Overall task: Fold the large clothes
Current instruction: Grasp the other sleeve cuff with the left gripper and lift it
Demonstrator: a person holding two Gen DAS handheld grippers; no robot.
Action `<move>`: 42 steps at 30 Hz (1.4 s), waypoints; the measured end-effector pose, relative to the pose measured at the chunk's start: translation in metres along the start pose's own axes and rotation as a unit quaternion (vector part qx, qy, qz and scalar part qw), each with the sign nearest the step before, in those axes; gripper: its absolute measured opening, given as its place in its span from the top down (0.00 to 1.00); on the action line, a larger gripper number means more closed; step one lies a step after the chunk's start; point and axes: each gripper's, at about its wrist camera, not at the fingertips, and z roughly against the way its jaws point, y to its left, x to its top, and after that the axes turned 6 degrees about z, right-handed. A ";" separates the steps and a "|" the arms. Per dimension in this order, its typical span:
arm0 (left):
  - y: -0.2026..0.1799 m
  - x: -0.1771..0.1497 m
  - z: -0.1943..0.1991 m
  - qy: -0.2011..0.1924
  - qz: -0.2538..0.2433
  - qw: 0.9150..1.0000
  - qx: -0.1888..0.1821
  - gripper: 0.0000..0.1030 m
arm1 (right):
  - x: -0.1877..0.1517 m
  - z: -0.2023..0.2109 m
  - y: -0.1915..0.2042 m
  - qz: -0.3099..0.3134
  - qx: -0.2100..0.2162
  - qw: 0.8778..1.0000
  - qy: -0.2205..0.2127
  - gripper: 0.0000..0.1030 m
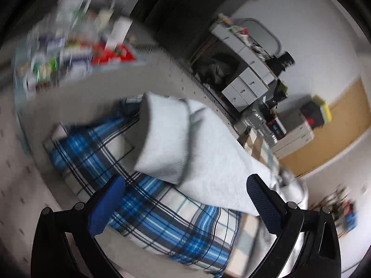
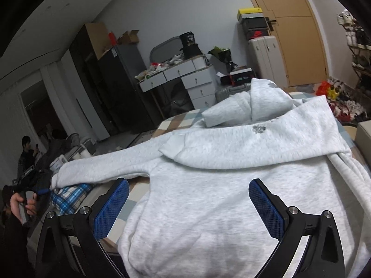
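Note:
A light grey hoodie point(image 2: 227, 169) lies spread on a bed, its hood point(image 2: 266, 97) at the far end and one sleeve point(image 2: 104, 164) stretched out to the left. My right gripper point(image 2: 189, 206) is open and empty, just above the hoodie's lower body. In the left wrist view the sleeve's ribbed cuff point(image 1: 162, 139) hangs in front of the camera, over a blue plaid garment point(image 1: 148, 206). My left gripper point(image 1: 185, 206) is open and empty, just below the cuff and above the plaid garment. The left wrist view is motion-blurred.
The bed has a checked sheet point(image 2: 176, 120). Behind it stand a white drawer desk point(image 2: 185, 78) with clutter, a black fridge point(image 2: 120, 88), suitcases point(image 2: 264, 55) and a wooden door point(image 2: 292, 30). A person point(image 2: 26, 153) sits at far left. A shelf of boxes point(image 1: 69, 53) shows in the left wrist view.

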 end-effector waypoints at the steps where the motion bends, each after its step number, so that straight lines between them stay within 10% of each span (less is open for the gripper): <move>1: 0.002 0.004 -0.011 0.022 0.013 0.999 -0.022 0.01 | -0.001 -0.002 -0.001 0.001 -0.003 1.000 0.001 0.00; 6: 0.000 0.015 -0.052 0.074 0.044 0.994 -0.074 0.02 | -0.001 -0.002 -0.009 -0.008 -0.012 1.000 0.010 0.00; 10: -0.016 0.010 -0.075 0.088 0.077 0.990 -0.080 0.27 | -0.001 -0.001 -0.020 -0.031 -0.014 0.999 0.013 0.00; 17: -0.057 0.021 -0.056 0.030 -0.024 0.998 -0.053 0.78 | 0.000 0.001 -0.034 -0.071 -0.011 0.997 0.016 0.00; 24: -0.042 0.026 -0.077 0.019 -0.007 0.999 -0.044 0.74 | 0.001 0.005 -0.035 -0.076 -0.010 0.997 0.010 0.00; 28: -0.019 0.021 -0.080 0.039 0.048 0.995 -0.076 0.41 | 0.000 0.005 -0.034 -0.074 -0.011 0.997 0.013 0.00; 31: -0.021 0.018 -0.082 0.027 0.055 0.995 -0.075 0.41 | 0.000 0.004 -0.036 -0.076 -0.012 0.997 0.014 0.00; 42: -0.055 0.025 -0.064 -0.006 -0.029 0.999 -0.024 0.87 | -0.001 0.002 -0.038 -0.077 -0.013 0.997 0.022 0.00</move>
